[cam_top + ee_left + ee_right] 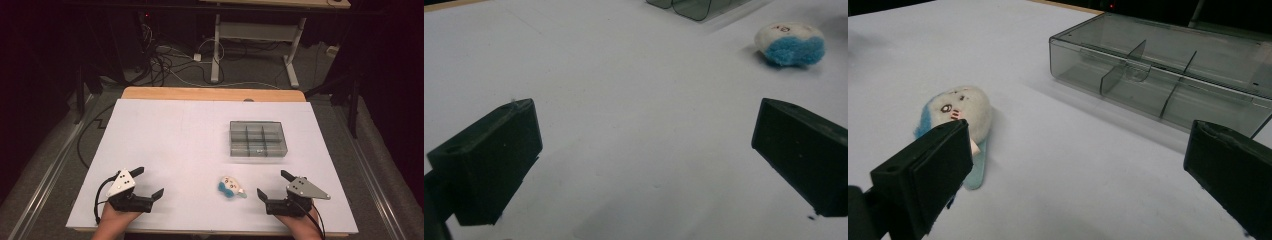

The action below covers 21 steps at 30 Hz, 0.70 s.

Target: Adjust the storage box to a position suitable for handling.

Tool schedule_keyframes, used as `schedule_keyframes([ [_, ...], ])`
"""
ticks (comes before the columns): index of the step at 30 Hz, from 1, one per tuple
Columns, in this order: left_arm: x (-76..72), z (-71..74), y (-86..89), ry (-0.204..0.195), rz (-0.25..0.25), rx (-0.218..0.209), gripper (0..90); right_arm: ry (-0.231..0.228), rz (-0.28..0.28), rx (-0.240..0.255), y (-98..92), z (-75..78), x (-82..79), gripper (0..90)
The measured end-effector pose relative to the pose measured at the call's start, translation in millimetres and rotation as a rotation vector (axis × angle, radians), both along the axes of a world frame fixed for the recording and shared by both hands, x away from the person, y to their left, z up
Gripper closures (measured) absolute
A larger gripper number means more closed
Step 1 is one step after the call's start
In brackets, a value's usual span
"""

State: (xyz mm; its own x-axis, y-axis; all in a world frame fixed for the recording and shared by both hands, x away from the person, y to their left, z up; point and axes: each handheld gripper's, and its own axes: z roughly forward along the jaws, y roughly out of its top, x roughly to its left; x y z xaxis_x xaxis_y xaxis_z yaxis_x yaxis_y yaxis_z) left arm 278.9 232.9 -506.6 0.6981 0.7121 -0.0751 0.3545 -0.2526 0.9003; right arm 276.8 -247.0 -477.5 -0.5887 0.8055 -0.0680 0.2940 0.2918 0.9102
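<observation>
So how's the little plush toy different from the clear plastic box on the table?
The plush toy is soft, rounded, white and blue; the box is hard, rectangular, smoky clear plastic with dividers. The toy is much smaller than the box. The toy lies near the table's front edge between the grippers; the box sits farther back. Both rest untouched on the white tabletop.

A recording lab or test room, dimly lit.

A tabletop (165,140) covered with a plain white sheet is set in a dark room, with black surroundings at both sides. Grey carpet (310,75) is seen on the floor beyond it. Loose cables (165,62) are bundled on the floor near a white power adapter (197,57). The metal frame of a second desk (252,32) is seen at the back. No domestic furnishings are observed.
</observation>
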Motion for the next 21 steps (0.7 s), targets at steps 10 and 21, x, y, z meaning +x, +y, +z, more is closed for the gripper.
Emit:
schedule_keyframes([
  [10,-0.8,-0.1,0.2,-0.009,-0.017,-0.001,0.0,-0.009,-0.003,0.012,0.3,1.2,4.7,0.2],
  [21,-0.1,-0.5,0.7,-0.007,-0.038,-0.003,0.0,-0.007,0.041,-0.005,19.3,5.8,9.4,0.3],
])
